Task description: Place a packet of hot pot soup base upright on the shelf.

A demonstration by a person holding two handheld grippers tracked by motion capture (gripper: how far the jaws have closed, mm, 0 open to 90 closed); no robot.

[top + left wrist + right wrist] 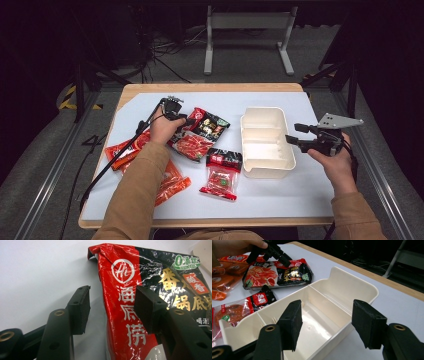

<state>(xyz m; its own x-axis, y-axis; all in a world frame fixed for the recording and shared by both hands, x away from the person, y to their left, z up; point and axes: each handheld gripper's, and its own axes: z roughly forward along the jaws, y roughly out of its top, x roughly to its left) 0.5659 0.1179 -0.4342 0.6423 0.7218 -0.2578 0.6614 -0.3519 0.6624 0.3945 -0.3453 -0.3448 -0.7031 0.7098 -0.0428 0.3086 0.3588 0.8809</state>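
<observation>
A red and black soup-base packet (pixel 200 132) lies flat on the white table cover, left of a cream divided box (pixel 265 116). My left gripper (pixel 186 120) is open at the packet's upper left corner. In the left gripper view the packet's red edge strip (pixel 120 302) lies between the two pads (pixel 80 307), one pad over bare cover and the other over the packet. My right gripper (pixel 291 140) is open at the box's right wall. In the right gripper view its jaws straddle the near rim (pixel 329 326) of the empty box.
A small red and black packet (pixel 222 172) lies in front of the box's left corner. Orange packets (pixel 172 182) lie under and beside the left forearm. The wooden table edge (pixel 210 86) runs along the back, with metal frames on the floor beyond.
</observation>
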